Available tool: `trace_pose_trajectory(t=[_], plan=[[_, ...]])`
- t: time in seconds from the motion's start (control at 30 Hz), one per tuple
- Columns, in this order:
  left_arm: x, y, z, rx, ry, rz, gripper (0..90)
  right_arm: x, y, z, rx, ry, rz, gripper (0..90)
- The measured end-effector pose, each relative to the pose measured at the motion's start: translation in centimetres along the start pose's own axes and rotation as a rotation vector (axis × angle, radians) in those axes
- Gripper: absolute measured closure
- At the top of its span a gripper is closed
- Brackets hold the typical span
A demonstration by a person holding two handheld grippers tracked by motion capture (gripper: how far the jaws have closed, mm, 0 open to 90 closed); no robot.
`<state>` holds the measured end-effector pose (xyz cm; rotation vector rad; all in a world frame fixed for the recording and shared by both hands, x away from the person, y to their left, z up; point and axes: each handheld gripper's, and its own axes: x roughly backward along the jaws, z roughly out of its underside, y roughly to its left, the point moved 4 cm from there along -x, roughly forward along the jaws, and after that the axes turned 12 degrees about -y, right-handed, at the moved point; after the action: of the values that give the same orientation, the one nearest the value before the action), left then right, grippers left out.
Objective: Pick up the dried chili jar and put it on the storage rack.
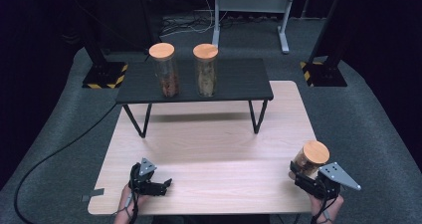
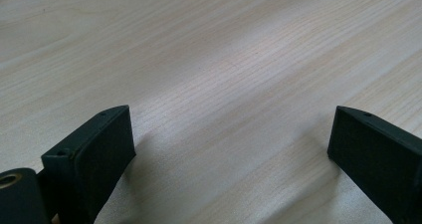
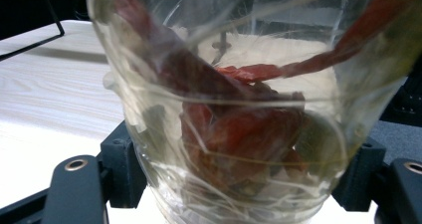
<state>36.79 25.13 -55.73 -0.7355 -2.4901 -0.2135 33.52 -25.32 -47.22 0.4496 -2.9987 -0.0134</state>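
Right gripper (image 1: 304, 175) clamped on clear glass jar (image 1: 309, 160), round wooden lid, red dried chillies inside, left gripper (image 1: 166, 184) spread wide

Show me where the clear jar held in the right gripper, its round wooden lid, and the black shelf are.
Clear jar with red contents (image 3: 234, 134), right gripper view, glass wall.
Round wooden lid (image 1: 316, 151), high view, top face.
Black shelf (image 1: 239, 79), high view, bare top.

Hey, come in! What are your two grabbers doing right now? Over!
Right gripper shut on jar of dried chillies. Left gripper open, nothing in it. Table ahead bare.
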Motion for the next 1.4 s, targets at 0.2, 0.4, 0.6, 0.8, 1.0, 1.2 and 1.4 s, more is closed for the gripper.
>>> trace_pose_trajectory(t=[0.2,0.4,0.6,0.8,1.0,1.2,1.4], plan=[[0.0,0.0,0.0,0.000,0.000,0.000,3.4,-0.3,0.1,-0.9,0.006,0.000,-0.009,24.4],[0.0,0.0,0.0,-0.001,0.000,0.002,3.4,-0.7,0.5,-1.9,0.017,-0.007,-0.016,24.4],[0.0,0.0,0.0,-0.001,0.000,0.001,3.4,-1.3,0.8,-2.3,0.029,-0.004,-0.036,24.4],[0.0,0.0,0.0,-0.002,0.000,0.003,3.4,-1.8,1.1,-2.9,0.048,0.002,-0.043,24.4],[0.0,0.0,0.0,-0.004,0.002,0.003,3.4,-2.0,1.5,-3.7,0.056,-0.009,-0.058,24.4],[0.0,0.0,0.0,-0.003,0.001,0.003,3.4,-2.4,1.9,-4.3,0.066,-0.011,-0.070,24.4],[0.0,0.0,0.0,-0.004,0.001,0.003,3.5,-2.5,2.0,-4.9,0.062,-0.020,-0.075,24.5]])
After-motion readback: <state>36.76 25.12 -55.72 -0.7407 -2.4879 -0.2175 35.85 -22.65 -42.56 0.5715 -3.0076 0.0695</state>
